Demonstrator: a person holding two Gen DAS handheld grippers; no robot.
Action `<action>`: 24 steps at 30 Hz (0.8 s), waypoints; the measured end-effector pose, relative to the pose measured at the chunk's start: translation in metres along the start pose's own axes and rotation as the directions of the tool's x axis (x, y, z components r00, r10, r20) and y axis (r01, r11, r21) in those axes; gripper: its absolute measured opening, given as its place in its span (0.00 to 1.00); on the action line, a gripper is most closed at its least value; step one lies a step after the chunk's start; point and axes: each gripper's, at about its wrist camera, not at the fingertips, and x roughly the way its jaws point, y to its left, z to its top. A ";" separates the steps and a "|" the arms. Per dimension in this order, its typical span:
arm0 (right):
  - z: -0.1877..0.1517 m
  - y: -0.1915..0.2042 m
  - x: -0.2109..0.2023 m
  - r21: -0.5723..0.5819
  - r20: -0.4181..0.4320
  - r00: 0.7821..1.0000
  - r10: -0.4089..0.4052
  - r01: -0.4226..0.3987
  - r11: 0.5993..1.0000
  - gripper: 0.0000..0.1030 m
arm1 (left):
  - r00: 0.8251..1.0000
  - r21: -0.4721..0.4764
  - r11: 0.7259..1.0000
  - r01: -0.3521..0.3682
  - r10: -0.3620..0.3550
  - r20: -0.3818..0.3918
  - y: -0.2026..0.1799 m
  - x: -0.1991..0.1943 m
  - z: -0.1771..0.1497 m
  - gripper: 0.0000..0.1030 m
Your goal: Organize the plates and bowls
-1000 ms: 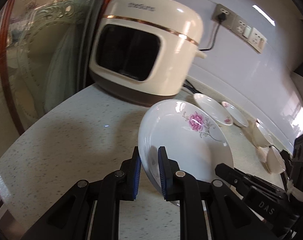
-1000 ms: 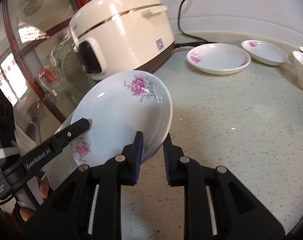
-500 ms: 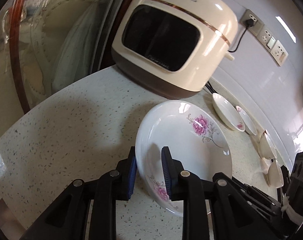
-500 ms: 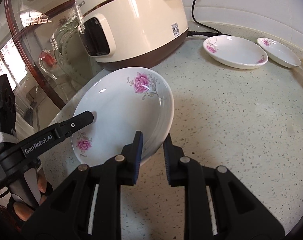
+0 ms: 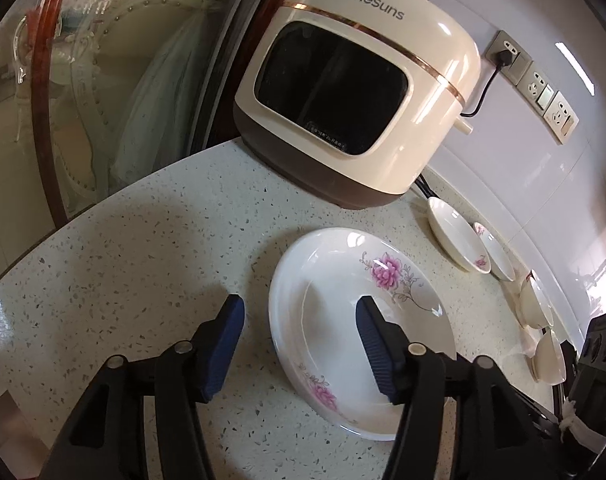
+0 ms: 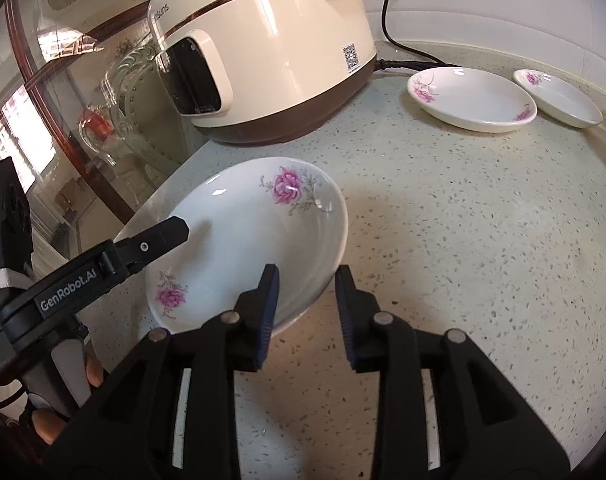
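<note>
A white plate with pink flowers (image 5: pixel 343 280) (image 6: pixel 255 240) rests on the speckled counter in front of the rice cooker. My left gripper (image 5: pixel 299 340) straddles the plate's left rim. Its jaws are opening and stand wide, with both blue pads off the plate. In the right wrist view one of the left gripper's fingers (image 6: pixel 163 236) reaches over that rim. My right gripper (image 6: pixel 307 308) straddles the near right rim. Its jaws are also opening, and a small gap shows on each side of the rim.
A cream rice cooker (image 5: pixel 355 92) (image 6: pixel 263 48) stands behind the plate, with its black cable (image 6: pixel 391 20) running to the wall. Two more flowered plates (image 6: pixel 475 100) (image 6: pixel 559 98) and white bowls (image 5: pixel 537 300) lie to the right. The counter edge (image 5: pixel 103 208) curves along a glass door.
The plate, held tilted above the counter by both grippers, has come down onto it. The left jaws have spread wide and the right jaws have parted a little.
</note>
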 end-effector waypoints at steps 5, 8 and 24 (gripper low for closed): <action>0.000 -0.004 -0.005 0.025 0.024 1.000 0.004 -0.004 1.000 0.41 | 1.000 -0.008 1.000 0.003 -0.003 0.004 0.004 -0.003 0.000 0.60; -0.001 -0.006 -0.007 0.038 0.035 0.999 0.010 -0.011 0.999 0.45 | 1.000 -0.001 1.000 -0.002 0.003 0.031 0.003 -0.008 -0.001 0.63; 0.001 -0.060 -0.023 0.194 0.064 0.998 0.000 -0.012 0.981 0.57 | 0.948 0.298 0.953 0.061 -0.148 0.280 -0.107 -0.069 0.006 1.00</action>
